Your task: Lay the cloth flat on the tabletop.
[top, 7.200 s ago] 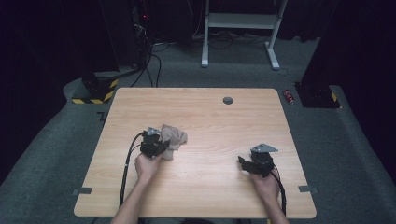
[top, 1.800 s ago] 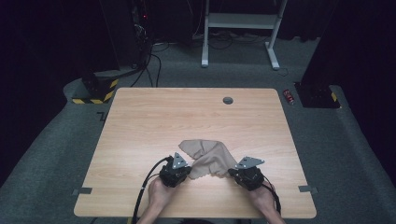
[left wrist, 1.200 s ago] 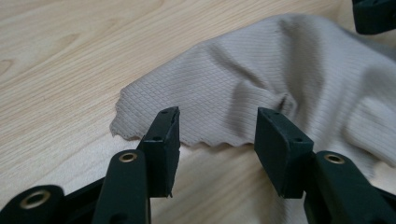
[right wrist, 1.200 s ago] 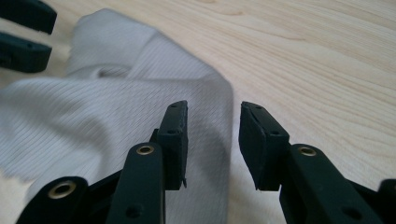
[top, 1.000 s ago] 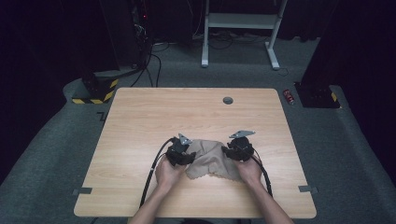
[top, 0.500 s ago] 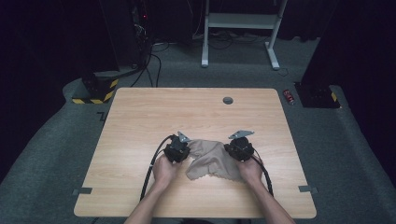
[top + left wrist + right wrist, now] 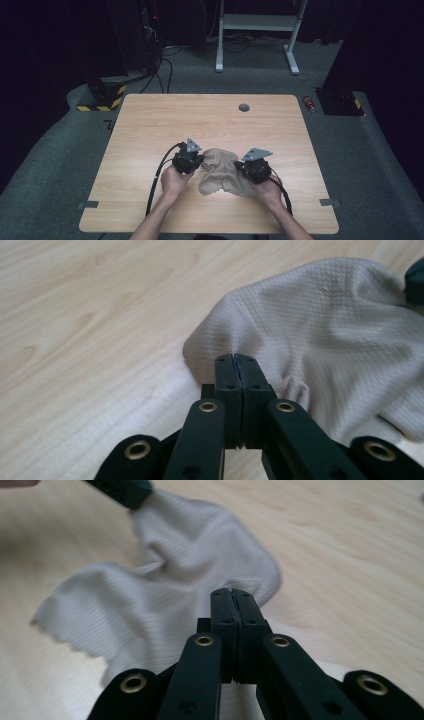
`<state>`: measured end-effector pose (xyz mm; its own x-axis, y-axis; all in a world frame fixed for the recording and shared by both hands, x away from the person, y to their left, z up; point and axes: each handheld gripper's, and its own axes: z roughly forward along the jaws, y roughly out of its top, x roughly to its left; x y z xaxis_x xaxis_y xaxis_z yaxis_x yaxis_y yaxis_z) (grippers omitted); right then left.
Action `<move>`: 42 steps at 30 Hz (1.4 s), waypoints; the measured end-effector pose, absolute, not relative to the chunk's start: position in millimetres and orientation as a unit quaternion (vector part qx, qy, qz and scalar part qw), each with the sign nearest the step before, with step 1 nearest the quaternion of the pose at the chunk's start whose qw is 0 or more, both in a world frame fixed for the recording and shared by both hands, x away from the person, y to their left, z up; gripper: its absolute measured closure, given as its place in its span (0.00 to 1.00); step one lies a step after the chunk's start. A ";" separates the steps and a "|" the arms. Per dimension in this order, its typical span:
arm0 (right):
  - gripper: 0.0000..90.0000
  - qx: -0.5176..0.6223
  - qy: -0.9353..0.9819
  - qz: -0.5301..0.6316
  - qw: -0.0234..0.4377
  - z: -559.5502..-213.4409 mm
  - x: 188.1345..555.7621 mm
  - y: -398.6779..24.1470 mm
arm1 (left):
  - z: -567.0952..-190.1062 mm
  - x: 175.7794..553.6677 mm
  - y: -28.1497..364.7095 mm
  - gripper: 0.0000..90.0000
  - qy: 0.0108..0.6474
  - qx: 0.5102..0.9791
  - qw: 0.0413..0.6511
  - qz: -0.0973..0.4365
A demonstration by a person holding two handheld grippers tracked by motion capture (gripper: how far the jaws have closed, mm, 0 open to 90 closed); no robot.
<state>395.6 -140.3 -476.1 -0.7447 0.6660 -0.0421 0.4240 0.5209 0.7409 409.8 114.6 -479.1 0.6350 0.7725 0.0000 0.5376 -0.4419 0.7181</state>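
cloth: beige, rumpled [image 7: 222, 172], on the near middle of the table [image 7: 150, 125], strung between the two grippers
left gripper: [image 7: 189, 161] jaws pressed together on the cloth's left edge [image 7: 210, 347]; the fabric spreads away to its right
right gripper: [image 7: 254, 170] jaws pressed together on the cloth's right edge [image 7: 260, 580]; the fabric spreads away to its left
axis: the cloth runs side to side from one grip to the other, its far edge pinched, its ragged near edge loose toward the person
nearness: both hands equally close, each already on its own end
next move, as I judge: lift or pull apart evenly, since slack sags between the grips
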 end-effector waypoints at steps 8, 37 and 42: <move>0.99 0.275 0.888 0.342 0.135 -498.2 376.3 -120.8 | -501.4 401.9 119.5 0.98 0.403 0.834 0.346 0.151; 0.99 0.307 0.870 0.370 0.108 -473.5 418.5 -91.7 | -526.2 388.2 127.4 0.48 0.435 0.797 0.370 0.198; 0.99 0.219 0.911 0.327 0.121 -479.8 391.1 -69.7 | -526.2 388.2 127.1 0.46 0.438 0.796 0.367 0.201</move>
<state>391.1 -69.7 -479.8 -0.8751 0.4778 -0.0771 0.3196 0.6901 0.6493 388.2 127.1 -526.2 0.5361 0.8441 -0.0011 0.5489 -0.3476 0.7602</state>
